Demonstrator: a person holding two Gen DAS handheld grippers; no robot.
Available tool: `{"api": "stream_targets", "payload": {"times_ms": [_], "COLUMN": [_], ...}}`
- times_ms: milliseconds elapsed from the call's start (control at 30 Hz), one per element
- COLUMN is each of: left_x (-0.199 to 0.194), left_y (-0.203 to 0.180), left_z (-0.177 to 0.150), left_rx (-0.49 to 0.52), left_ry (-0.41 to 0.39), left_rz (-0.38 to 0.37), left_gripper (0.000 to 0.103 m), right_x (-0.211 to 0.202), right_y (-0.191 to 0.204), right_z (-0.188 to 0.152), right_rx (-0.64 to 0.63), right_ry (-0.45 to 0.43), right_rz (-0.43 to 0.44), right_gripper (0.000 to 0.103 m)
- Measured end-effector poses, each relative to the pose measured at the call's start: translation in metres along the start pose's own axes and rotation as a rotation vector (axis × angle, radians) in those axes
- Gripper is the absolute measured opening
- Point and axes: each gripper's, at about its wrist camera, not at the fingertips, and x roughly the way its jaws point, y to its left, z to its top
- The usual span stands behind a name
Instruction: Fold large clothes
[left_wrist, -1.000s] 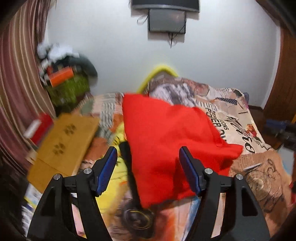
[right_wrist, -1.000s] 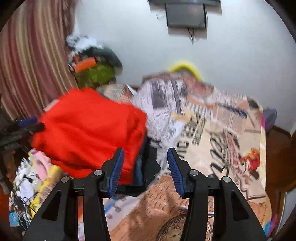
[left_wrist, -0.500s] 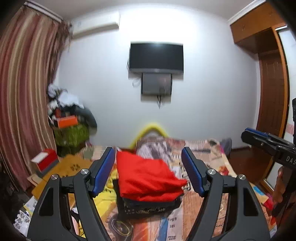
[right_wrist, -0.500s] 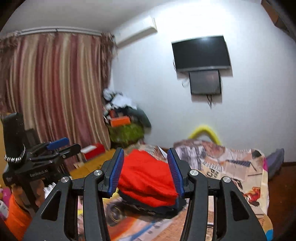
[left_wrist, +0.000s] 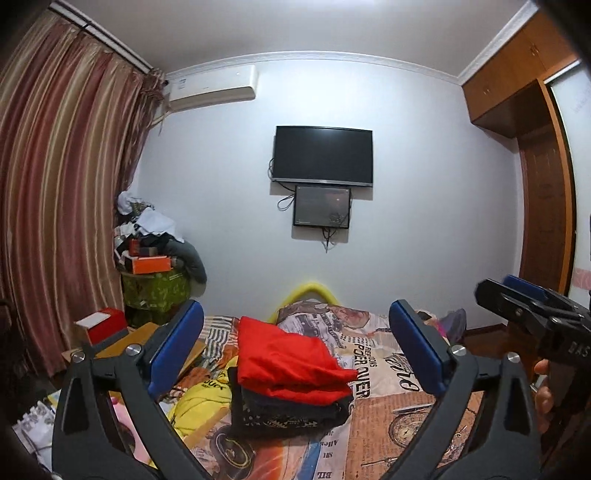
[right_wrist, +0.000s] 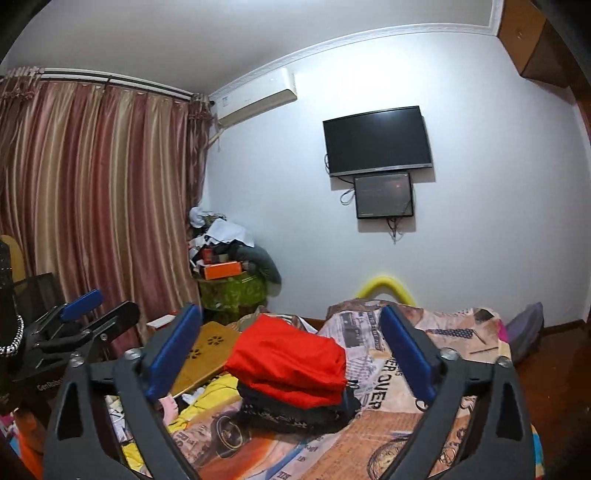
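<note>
Both tongs are spread wide and empty, raised and pointed at the far wall. Left tongs (left_wrist: 295, 354) and right tongs (right_wrist: 291, 354) each frame the stack between their blue pads without touching it.

Red garment (left_wrist: 291, 363) is already folded, lower centre of both frames. It sits on top of a dark folded garment (left_wrist: 288, 410), and the two make a stack on the bed (left_wrist: 410, 413), which has a newspaper-print cover.

Step call: this fold looks done. We're in the gap between items, with the tongs backed off and nothing gripped.

Next candidate is likely the loose yellow garment (left_wrist: 199, 400), crumpled just left of the stack at lower left of the left wrist view. It also shows in the right wrist view (right_wrist: 207, 397). I can't tell its shape or where its edges are.

What the next move calls for:
- Drop both tongs down toward the bed.
- Find two corners or a hem on the yellow piece.
- Pull it onto bare cover, right of the stack, to spread it.
- Keep off the red stack so it doesn't topple.
</note>
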Motion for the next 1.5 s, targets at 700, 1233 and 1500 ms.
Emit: {"api": "stream_targets", "payload": {"times_ms": [700,1233,1500], "left_x": [0.003,0.017,0.022], "left_y": [-0.006,-0.018,-0.017], "left_z": [-0.013,-0.026,-0.026], "left_rx": [0.016,0.054,0.053], "left_ry": [0.028,0.062,0.071], "left_rz": [0.025,0.003,0.000], "left_gripper": [0.103,0.103,0.103], "right_x": [-0.009,-0.008,-0.007], "right_y": [0.002,-0.003,-0.006], "right_z": [-0.009,-0.015,-0.015], "right_rx": [-0.001,0.004,0.009], "right_ry": [0.049,0.101,0.113], "right_rz": [-0.037,-0.058,-0.066], "right_gripper": [0.103,0.103,0.103]}}
